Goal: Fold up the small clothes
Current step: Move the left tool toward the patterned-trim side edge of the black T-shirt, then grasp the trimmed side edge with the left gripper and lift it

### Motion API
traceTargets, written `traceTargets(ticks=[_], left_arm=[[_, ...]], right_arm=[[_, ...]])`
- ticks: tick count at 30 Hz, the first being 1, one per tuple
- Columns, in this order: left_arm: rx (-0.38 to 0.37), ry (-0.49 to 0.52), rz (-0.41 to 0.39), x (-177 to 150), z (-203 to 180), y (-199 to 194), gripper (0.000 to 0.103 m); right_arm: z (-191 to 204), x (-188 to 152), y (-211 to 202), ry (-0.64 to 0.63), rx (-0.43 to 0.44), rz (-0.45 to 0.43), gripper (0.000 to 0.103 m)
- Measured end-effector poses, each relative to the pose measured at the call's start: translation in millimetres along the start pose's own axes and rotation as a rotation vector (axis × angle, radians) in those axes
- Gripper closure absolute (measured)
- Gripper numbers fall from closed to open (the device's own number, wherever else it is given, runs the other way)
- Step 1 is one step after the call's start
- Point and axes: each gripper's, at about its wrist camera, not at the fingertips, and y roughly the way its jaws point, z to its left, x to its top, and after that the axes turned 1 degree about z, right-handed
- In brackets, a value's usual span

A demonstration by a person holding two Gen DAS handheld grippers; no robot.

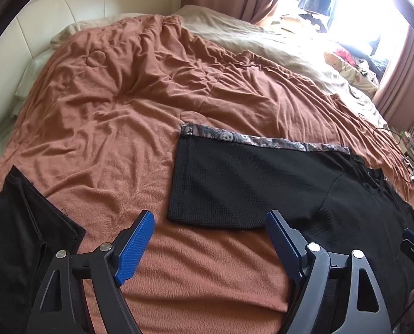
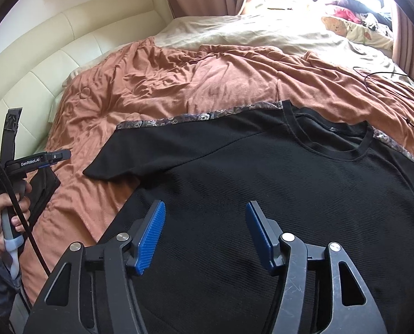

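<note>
Hovering: both tools spread, empty; L tool (image 1: 209,232) off sleeve edge (image 1: 207,220), R tool (image 2: 205,225) over tee (image 2: 262,181).

Bare blanket (image 1: 140,128) between black shirt (image 1: 234,186) and folded garment (image 1: 20,222).

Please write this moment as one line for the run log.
left gripper: open, empty, above blanket | right gripper: open, empty, above black T-shirt | T-shirt: flat, unfolded | second black garment: left, apart
</note>
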Motion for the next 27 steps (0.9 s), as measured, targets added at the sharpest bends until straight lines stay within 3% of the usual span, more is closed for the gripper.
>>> traceTargets(ticks=[5,9,15,20,22,27], left_arm=[[0.03,-0.026,0.056,12,16,34,0.024],[0.038,-0.042,0.095,22,25,61,0.024],[0.001,-0.109,0.146,41,40,97,0.025],[0.046,-0.062,0.176,52,37,126,0.029],[0.067,-0.037,0.188,55,35,138,0.036],[0.088,0.01,0.177,61,31,156,0.036]], right_arm=[[-3,14,33,-0.006,0.024,0.035,0.051],[-8,24,58,0.03,0.039,0.067,0.06],[-13,37,89,0.066,0.092,0.084,0.062],[-12,45,107,0.077,0.115,0.073,0.063],[-10,47,116,0.068,0.143,0.08,0.072],[-10,51,134,0.063,0.153,0.097,0.083]])
